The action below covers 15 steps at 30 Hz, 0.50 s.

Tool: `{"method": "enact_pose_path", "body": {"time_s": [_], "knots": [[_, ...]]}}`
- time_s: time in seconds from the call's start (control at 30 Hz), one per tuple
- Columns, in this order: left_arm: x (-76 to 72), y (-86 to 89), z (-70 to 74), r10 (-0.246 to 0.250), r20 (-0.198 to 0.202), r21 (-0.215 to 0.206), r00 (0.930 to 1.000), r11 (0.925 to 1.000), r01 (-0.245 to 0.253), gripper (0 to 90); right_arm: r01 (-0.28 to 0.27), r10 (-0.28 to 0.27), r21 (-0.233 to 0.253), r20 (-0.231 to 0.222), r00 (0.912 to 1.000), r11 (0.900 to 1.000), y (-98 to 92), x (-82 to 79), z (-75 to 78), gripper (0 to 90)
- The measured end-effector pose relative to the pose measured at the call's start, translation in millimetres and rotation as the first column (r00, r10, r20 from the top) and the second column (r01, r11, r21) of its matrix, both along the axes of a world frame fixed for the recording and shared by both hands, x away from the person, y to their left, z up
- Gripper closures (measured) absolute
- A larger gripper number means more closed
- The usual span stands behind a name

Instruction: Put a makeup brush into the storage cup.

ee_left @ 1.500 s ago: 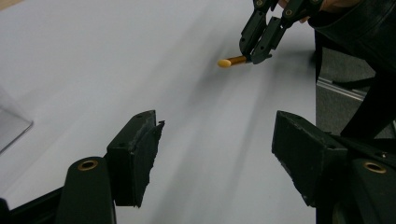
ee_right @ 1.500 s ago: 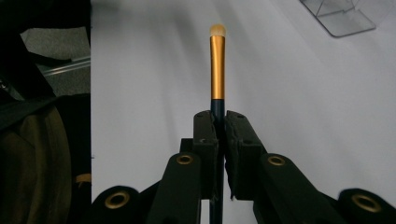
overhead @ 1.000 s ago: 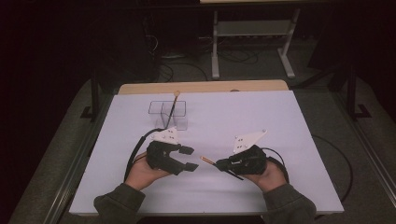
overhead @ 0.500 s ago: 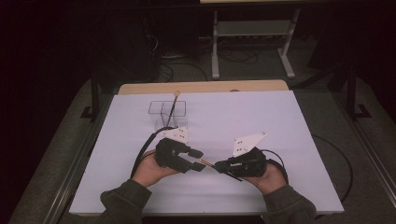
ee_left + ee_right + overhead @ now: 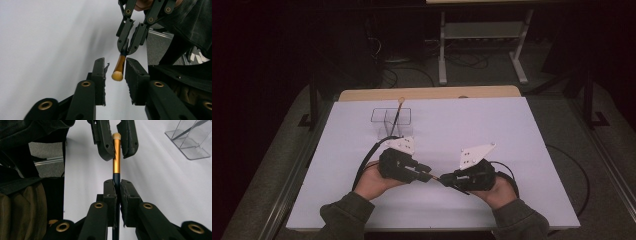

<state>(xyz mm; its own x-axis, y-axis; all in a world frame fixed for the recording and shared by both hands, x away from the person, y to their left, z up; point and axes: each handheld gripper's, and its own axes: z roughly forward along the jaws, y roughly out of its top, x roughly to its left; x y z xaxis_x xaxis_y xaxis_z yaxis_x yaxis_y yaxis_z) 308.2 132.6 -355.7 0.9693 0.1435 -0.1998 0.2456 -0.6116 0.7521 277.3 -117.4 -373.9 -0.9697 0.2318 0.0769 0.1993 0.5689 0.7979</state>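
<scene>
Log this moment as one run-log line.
right gripper: shut on slim orange-and-dark makeup brush | left gripper: open around its tip | clear plastic organiser: far-left, one brush inside

Both forearms, in dark green sleeves, come in from the near edge of the table and angle inward, so the black two-jaw left gripper (image 5: 424,175) and black two-jaw right gripper (image 5: 447,181) point at each other, tips almost meeting. The left gripper's jaws stand apart, unclamped. The right gripper's jaws are pressed close together, clamping

Amber-orange brush handle (image 5: 116,157) with pale tip, seemingly dark navy below; black claws; white table (image 5: 512,135).
</scene>
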Motion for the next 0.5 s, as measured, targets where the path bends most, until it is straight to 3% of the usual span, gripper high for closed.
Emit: {"method": "enact_pose_path", "body": {"time_s": [0.5], "knots": [[1.0,1.4,1.5,-0.076,-0.055,-0.014,0.9956,0.9971,0.075,82.0,-0.04,0.04,-0.015,0.033,0.9986,0.999,4.9,-2.8,-1.0,82.6]]}}
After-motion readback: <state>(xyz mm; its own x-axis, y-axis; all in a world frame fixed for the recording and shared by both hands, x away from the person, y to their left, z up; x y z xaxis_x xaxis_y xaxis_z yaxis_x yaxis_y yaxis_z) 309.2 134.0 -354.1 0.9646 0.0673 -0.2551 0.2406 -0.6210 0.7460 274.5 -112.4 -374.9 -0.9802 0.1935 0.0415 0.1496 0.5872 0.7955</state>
